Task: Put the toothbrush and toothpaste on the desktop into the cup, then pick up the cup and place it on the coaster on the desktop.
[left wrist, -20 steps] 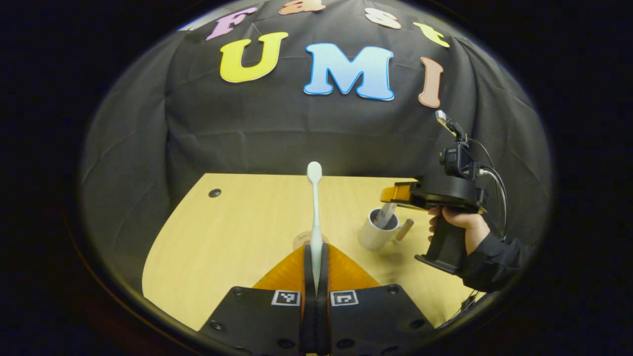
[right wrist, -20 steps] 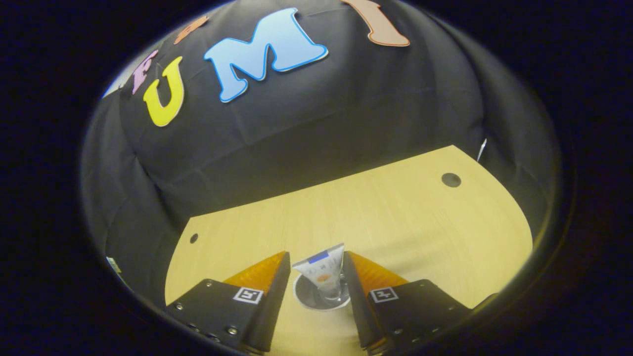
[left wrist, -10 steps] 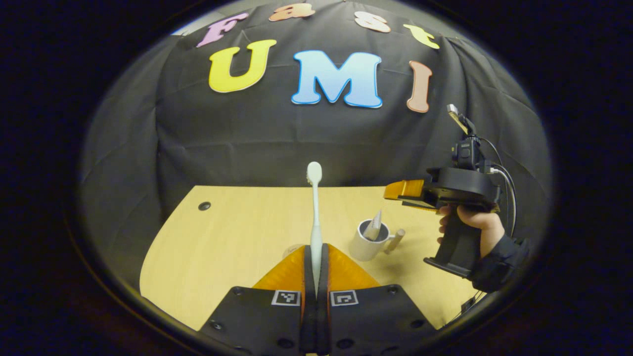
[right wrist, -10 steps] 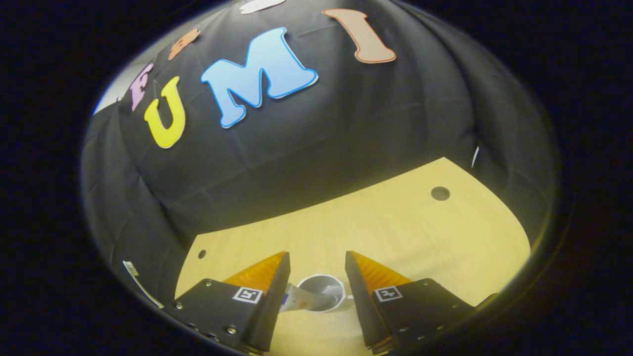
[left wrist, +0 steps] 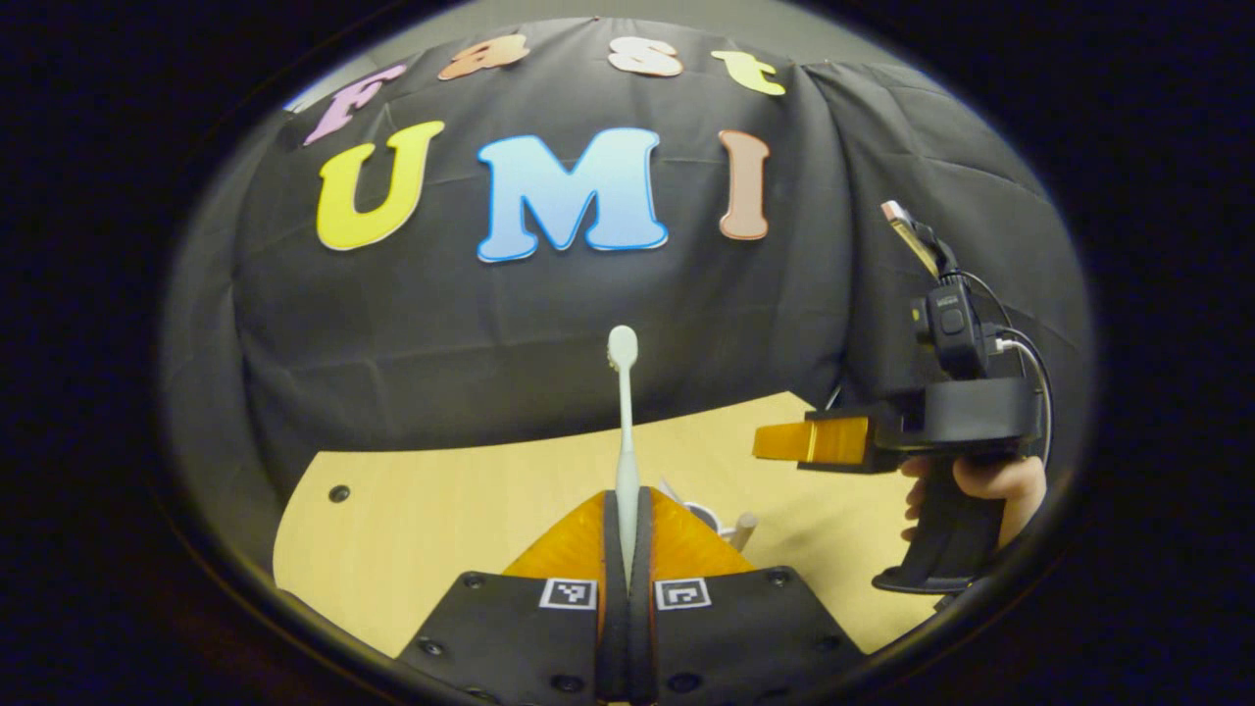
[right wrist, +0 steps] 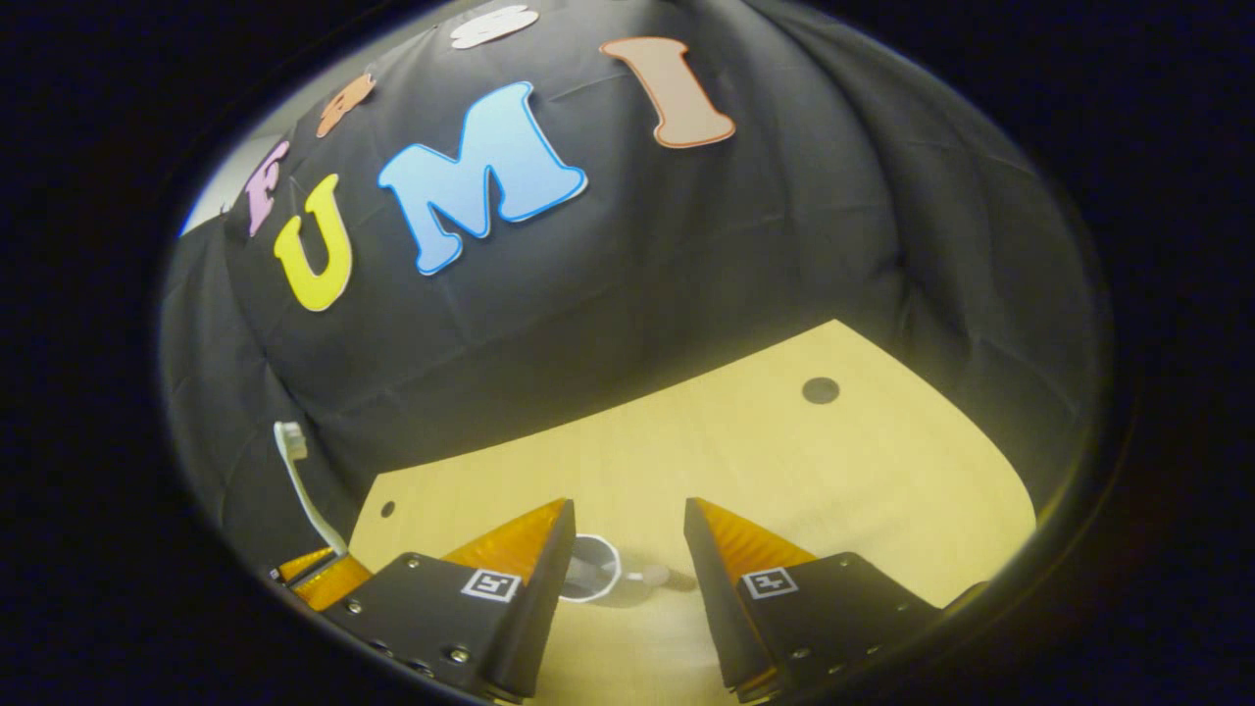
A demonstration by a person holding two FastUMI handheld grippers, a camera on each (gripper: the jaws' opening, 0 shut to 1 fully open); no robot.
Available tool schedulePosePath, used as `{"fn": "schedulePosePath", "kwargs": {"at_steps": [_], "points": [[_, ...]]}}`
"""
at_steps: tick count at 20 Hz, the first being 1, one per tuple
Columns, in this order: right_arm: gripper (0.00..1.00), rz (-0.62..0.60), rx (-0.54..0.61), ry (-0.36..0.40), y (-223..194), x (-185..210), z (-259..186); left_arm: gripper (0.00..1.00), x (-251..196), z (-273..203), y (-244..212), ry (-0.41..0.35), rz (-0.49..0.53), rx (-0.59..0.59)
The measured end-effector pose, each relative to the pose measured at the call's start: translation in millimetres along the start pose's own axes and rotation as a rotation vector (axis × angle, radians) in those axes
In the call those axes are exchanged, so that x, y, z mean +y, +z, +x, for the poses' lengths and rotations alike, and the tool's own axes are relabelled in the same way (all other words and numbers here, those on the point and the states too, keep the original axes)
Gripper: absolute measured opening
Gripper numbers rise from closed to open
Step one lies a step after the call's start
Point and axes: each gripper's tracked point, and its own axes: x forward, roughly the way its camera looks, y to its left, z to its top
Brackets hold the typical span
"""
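Observation:
My left gripper point(left wrist: 626, 500) is shut on the handle of a white toothbrush point(left wrist: 624, 412), which stands upright with its head at the top. Just behind its right finger peeks the white cup point(left wrist: 714, 517) with a wooden handle, and the tip of the toothpaste tube point(left wrist: 671, 487) rises from it. In the right gripper view the cup point(right wrist: 591, 569) sits on the desktop below and between the fingers of my open right gripper point(right wrist: 627, 505), which holds nothing. The toothbrush point(right wrist: 299, 480) and left gripper point(right wrist: 319, 572) appear at the far left there.
The light wooden desktop point(right wrist: 784, 471) has a dark round hole point(right wrist: 820, 390) at the far right and a small one point(right wrist: 388, 509) at the left. A hand point(left wrist: 980, 480) holds the right gripper point(left wrist: 775, 441) above the desk's right side. Black cloth walls the back.
The toothpaste, standing between the right fingers a second ago, tipped over into the cup. The right gripper has risen and stays open. The left gripper carried the toothbrush closer to the cup.

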Motion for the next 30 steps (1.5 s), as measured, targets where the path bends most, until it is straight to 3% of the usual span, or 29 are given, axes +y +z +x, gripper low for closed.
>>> {"fn": "schedulePosePath", "kwargs": {"at_steps": [6,9,20,26,30], "points": [[0.67,0.054,-0.011,-0.092,0,-61,-22,0.07,-59,47,-3,-0.117,0.003,-0.01],[0.67,0.069,-0.012,-0.131,3,-89,-30,0.07,-71,70,-12,-0.133,0.002,-0.004],[0.67,0.065,0.029,-0.17,-7,-127,-32,0.08,-45,142,-45,-0.007,0.027,0.009],[0.67,0.049,0.048,-0.167,-16,-127,-33,0.08,-43,138,-56,0.051,0.074,-0.017],[0.67,0.048,0.045,-0.156,-19,-124,-36,0.13,-40,131,-56,0.066,0.043,-0.021]]}}
